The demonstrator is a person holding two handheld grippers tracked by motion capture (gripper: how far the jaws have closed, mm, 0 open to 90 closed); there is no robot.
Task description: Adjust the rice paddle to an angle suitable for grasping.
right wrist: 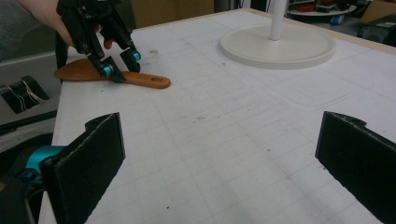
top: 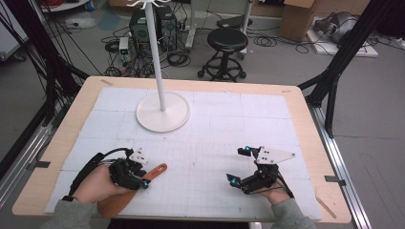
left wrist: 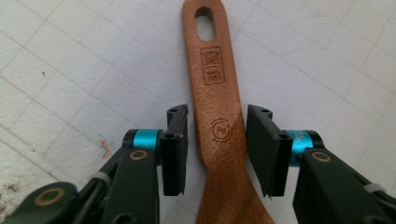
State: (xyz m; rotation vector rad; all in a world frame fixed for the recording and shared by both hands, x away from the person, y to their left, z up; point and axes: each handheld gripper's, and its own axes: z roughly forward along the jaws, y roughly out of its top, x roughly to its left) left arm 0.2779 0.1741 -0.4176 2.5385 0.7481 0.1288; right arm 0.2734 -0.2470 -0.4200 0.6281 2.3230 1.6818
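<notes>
So the flat brown wooden spatula [top: 138, 188] lies on the white gridded worktop [top: 215, 143] at the lower left of the high view, handle pointing up and right. The left gripper [left wrist: 216, 148] sits right over the handle, jaws either side of it with a thin gap on each side as far as I can tell, so not pressing yet. Over at the lower right of the high view, the right gripper [top: 241, 166] hovers with its jaws wide apart, nothing between them. The white round-based stand [top: 163, 112] sits upper centre.
</notes>
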